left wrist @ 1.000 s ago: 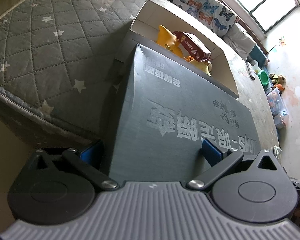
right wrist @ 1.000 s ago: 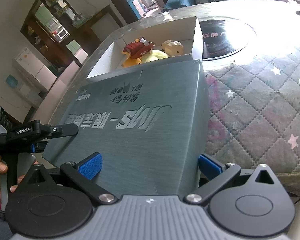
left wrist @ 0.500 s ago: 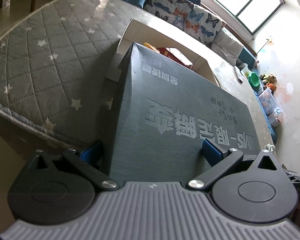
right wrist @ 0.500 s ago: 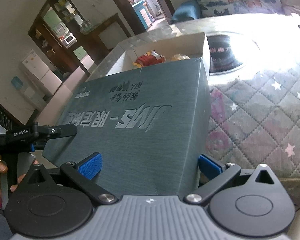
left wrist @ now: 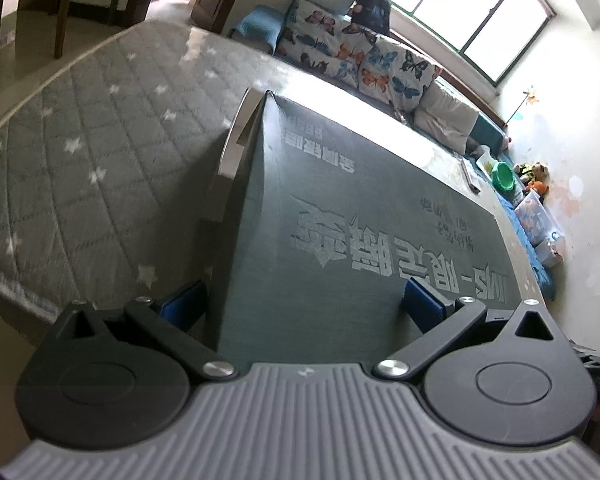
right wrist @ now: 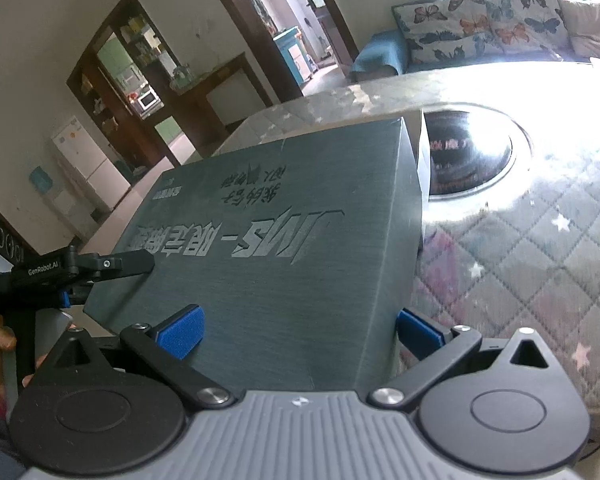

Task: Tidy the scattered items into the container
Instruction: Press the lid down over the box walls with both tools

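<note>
Here, a dark grey lid (left wrist: 372,220) printed with pale lettering covers a white box (left wrist: 236,140) standing on a table under a star-quilted cover (left wrist: 100,168), hiding whatever is inside. The left hand-held gripper (left wrist: 304,304) holds the lid's near-left corner, blue pads spread wide against it. The right hand-held gripper (right wrist: 300,332) grips the near-right corner likewise, probably to lower it evenly.

1. Lid (left wrist: 360,240) sits betw. both pairs of jaws, reaching fwd from them, on top of box (left wrist: 236,136).
2. Box wall shows just left of lid, ahead of left gripper (left wrist: 304,304) jaws.
3. Quilted cover (left wrist: 100,168) lies under box, left of those jaws.
4. Right gripper (right wrist: 300,328): cover to right of jaws, round inset (right wrist: 472,156) ahead-right, just beyond lid corner.
5. Sofa cushions (left wrist: 360,60) well behind lid.
</note>
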Action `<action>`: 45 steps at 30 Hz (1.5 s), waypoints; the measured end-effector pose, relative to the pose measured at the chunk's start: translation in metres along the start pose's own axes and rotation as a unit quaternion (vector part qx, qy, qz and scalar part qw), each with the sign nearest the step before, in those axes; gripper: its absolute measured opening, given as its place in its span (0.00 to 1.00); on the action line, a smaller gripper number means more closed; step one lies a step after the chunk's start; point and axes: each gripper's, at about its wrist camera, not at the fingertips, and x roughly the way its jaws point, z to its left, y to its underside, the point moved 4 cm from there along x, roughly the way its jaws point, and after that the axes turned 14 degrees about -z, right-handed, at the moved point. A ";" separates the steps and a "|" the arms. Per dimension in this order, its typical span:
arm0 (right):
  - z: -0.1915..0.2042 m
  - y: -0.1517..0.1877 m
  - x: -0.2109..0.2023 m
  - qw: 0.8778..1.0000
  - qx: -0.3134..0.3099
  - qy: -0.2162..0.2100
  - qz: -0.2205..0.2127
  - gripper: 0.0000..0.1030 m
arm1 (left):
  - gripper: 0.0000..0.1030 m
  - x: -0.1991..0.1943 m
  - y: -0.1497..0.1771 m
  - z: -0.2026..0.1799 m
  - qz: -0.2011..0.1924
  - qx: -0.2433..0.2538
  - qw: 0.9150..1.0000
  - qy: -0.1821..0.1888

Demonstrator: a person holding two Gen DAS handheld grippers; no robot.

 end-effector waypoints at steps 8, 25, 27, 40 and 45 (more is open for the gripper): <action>-0.005 -0.025 0.018 1.000 0.006 -0.001 -0.026 1.00 | 1.00 0.021 -0.029 -0.006 -0.022 0.011 1.000 0.002; -0.030 -0.066 0.070 0.999 0.020 0.008 -0.050 1.00 | 1.00 0.087 -0.072 -0.007 -0.036 0.014 0.999 0.003; -0.033 -0.072 0.077 0.998 0.020 0.009 -0.051 1.00 | 1.00 0.095 -0.077 -0.007 -0.036 0.015 0.999 0.001; -0.055 -0.092 0.112 0.998 0.040 0.012 -0.045 1.00 | 1.00 0.133 -0.091 -0.008 -0.030 0.015 0.999 -0.008; -0.058 -0.096 0.117 0.998 0.039 0.016 -0.042 1.00 | 1.00 0.141 -0.092 -0.004 -0.025 0.007 1.000 -0.009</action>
